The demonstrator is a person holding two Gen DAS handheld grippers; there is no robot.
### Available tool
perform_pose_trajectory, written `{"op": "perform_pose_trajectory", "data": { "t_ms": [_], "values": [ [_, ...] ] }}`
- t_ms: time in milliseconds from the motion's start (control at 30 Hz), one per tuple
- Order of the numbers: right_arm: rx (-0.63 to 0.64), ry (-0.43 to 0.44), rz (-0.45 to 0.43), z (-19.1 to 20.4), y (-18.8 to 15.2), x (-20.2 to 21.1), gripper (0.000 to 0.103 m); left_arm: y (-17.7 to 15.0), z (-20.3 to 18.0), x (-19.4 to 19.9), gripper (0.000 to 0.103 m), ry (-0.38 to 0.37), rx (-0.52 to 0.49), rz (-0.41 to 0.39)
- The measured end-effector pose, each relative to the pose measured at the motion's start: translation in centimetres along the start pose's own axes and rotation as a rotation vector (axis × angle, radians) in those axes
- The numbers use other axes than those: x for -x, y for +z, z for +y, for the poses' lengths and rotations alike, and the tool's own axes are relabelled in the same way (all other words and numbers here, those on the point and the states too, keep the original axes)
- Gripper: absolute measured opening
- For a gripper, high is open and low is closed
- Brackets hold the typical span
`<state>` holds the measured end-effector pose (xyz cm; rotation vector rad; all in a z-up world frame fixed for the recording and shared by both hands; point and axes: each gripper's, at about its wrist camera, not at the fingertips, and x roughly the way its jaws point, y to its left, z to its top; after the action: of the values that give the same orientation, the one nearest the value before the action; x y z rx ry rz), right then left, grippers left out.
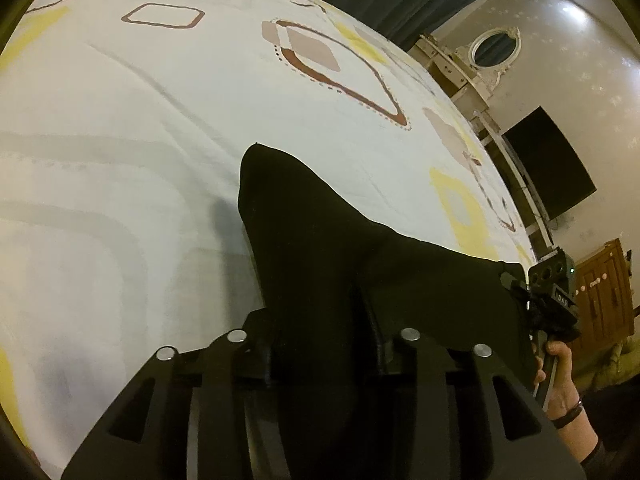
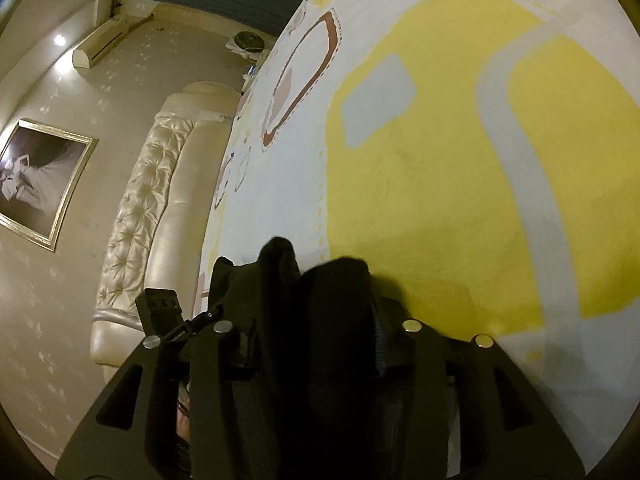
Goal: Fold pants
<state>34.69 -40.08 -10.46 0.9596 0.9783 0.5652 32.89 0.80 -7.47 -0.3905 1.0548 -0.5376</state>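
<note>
Each tool (image 1: 320, 344) (image 2: 316, 320) clamped on black pants (image 1: 320, 240), raised above bedsheet (image 1: 140, 140).

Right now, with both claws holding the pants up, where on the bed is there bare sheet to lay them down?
Bare sheet lies left of the black fabric pants, on the pale grey-banded stretch of the patterned white bedsheet, and ahead toward the brown outlined diamond print. The big yellow patch ahead of the right claw is bare too. It is crowded between the left claw and the right.

Pants (image 1: 320, 240) between both tools, above bed (image 1: 140, 120)
</note>
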Motion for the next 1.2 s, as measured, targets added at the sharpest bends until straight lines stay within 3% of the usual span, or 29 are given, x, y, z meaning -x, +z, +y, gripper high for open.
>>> {"op": "perform_pose_trajectory", "data": {
  "t_ms": [67,167,233,267,433,633,1200],
  "values": [
    [-0.014,0.005,-0.001,0.0,-0.4,0.5,0.045,-0.3,-0.1,0.4,0.039,-0.006,-0.001,-0.011],
    [-0.032,0.013,-0.002,-0.1,-1.3,1.5,0.050,-1.2,0.0,1.5,0.051,-0.037,0.018,-0.021],
    [-0.029,0.014,0.003,0.0,-2.1,2.2,0.054,-2.1,0.1,2.2,0.071,-0.055,0.030,-0.007],
    [-0.028,0.015,0.003,0.0,-2.6,2.6,0.056,-2.5,0.1,2.6,0.075,-0.051,0.031,-0.009],
    [-0.021,0.027,0.002,0.3,-4.8,4.2,0.069,-5.3,0.3,5.2,0.080,-0.081,0.028,-0.020],
    [-0.017,0.029,-0.007,0.9,-7.5,5.5,0.078,-8.0,0.9,6.8,0.080,-0.163,0.092,-0.012],
    [-0.059,-0.032,-0.034,1.9,-9.1,6.4,0.080,-10.3,-0.2,6.7,0.084,-0.185,0.087,0.040]
  ]
}}
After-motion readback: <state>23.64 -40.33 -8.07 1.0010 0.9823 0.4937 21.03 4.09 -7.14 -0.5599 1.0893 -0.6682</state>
